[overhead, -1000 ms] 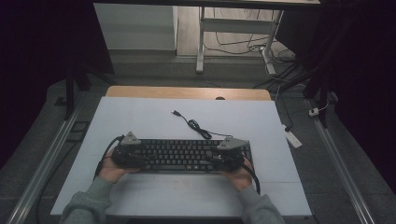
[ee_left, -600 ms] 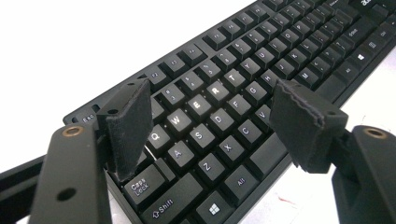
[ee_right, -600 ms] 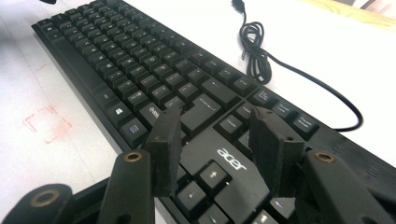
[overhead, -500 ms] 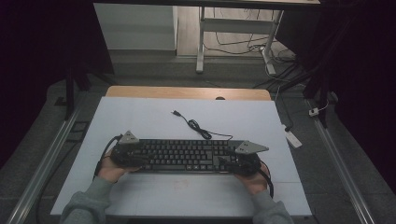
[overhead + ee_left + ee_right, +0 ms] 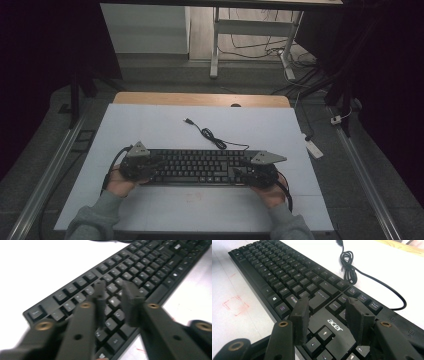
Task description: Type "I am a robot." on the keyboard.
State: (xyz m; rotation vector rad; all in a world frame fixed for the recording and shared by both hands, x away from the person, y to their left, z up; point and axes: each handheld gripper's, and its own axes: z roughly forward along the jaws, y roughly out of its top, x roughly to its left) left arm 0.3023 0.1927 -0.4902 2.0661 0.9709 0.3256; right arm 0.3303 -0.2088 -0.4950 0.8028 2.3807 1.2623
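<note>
Two grippers, left gripper (image 5: 150, 167) and right gripper (image 5: 245, 175), both released over the Acer keyboard (image 5: 200, 166); white surface (image 5: 150, 125), dark room; keyboard's long axis spans between them.

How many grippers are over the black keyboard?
2. The left gripper is at the black plastic keyboard's left end, the right gripper at its right end.
</note>
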